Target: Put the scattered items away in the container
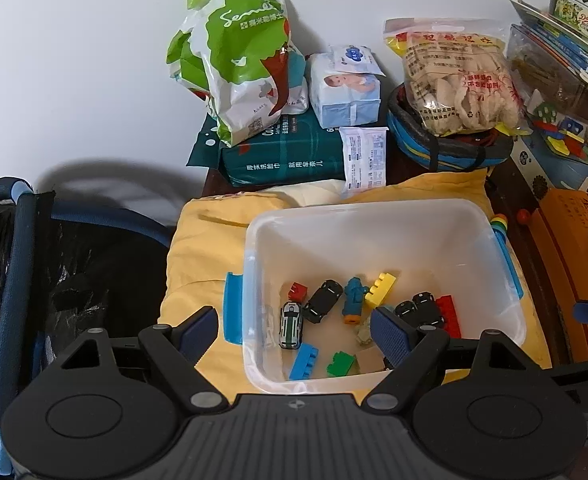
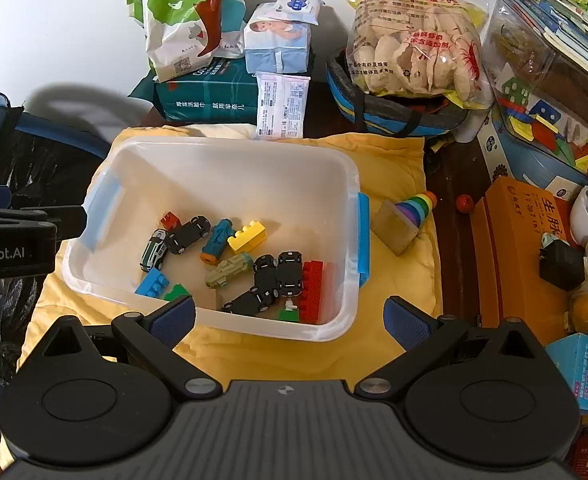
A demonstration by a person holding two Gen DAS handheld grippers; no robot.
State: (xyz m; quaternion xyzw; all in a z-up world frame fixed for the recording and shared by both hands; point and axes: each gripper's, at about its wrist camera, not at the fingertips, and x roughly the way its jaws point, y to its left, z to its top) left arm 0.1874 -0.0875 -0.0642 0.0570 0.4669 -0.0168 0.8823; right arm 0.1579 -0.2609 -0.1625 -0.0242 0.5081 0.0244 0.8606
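A clear plastic bin (image 2: 349, 184) with blue latches sits on a yellow cloth (image 2: 393, 152); it also shows in the left wrist view (image 1: 373, 208). Inside lie several toy cars and building bricks, such as a yellow brick (image 2: 248, 236) and a red brick (image 2: 311, 292). A rainbow stacking toy on a wooden base (image 2: 403, 220) lies tipped on the cloth just right of the bin. My left gripper (image 1: 294, 334) is open and empty above the bin's near edge. My right gripper (image 2: 290, 322) is open and empty over the bin's near wall.
Behind the bin stand a green-white bag (image 2: 190, 12), tissue packs (image 2: 278, 36) and a snack bag (image 2: 417, 36) on a blue basket (image 2: 377, 116). An orange box (image 2: 517, 248) and toy boxes crowd the right. A small red ball (image 2: 464, 203) lies on the dark table.
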